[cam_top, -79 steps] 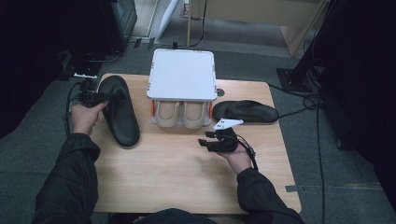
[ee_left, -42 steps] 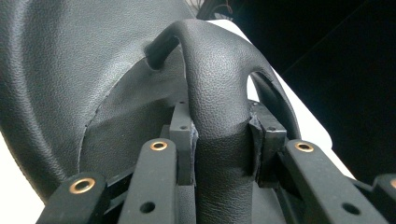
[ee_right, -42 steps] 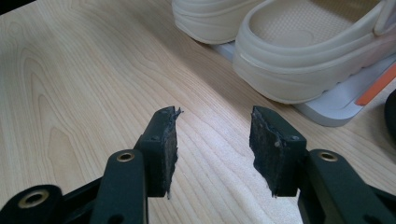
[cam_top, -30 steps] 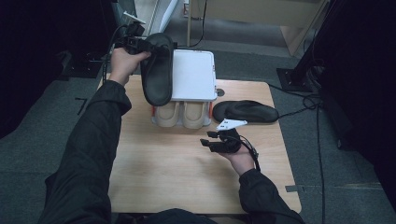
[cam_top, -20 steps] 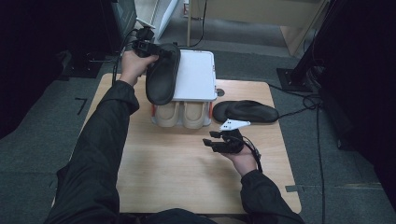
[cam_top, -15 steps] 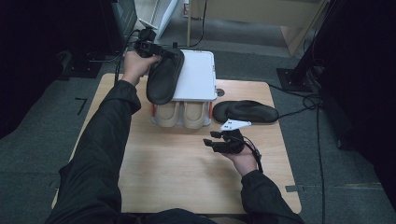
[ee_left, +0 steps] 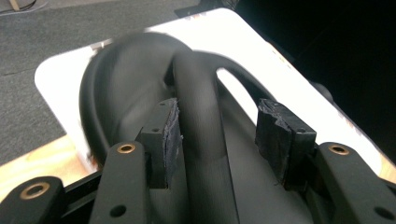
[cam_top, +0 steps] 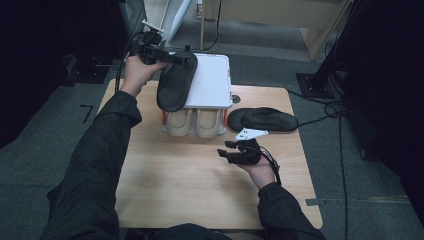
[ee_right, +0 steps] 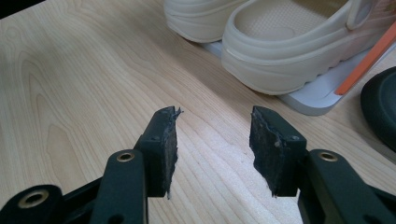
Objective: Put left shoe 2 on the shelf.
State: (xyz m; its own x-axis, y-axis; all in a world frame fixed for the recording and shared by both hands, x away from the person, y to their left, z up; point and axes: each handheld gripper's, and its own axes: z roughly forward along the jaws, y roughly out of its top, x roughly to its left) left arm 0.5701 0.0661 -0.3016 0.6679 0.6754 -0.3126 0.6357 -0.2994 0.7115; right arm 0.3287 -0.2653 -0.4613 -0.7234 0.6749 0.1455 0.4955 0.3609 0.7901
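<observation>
Black rubber pads on the left gripper (ee_left: 217,135) have just been opening, and the sandal's strap (ee_left: 198,116) now runs up between them with a clear gap on the right side, so the pinch on it is off. A second ago that same black sandal (cam_top: 176,82) hung tilted from the gripper over the white rack; now it lies with its heel end on the rack's white top (cam_top: 212,82) and its toe sticking out past the near-left edge, around 7 o'clock from the middle of the top. High view puts the left gripper (cam_top: 172,56) at about 11 o'clock of the table (cam_top: 200,190), arm stretched far forward, hand (cam_top: 136,70) wrapped round the body with the jaws pointing right toward the sandal. Left gripper view gives what that one can't: the strap is blurred and sits close to the left pad, whether touching I can't tell. Right gripper (ee_right: 212,140) hasn't budged compared with earlier, jaws wide with nothing between them, bare wood under them. Its view shows the beige clogs (ee_right: 299,42) on the rack's lower shelf at 1 o'clock, and the high view adds the second black sandal (cam_top: 265,119) lying flat just beyond the right hand (cam_top: 257,167), which rests palm up.
</observation>
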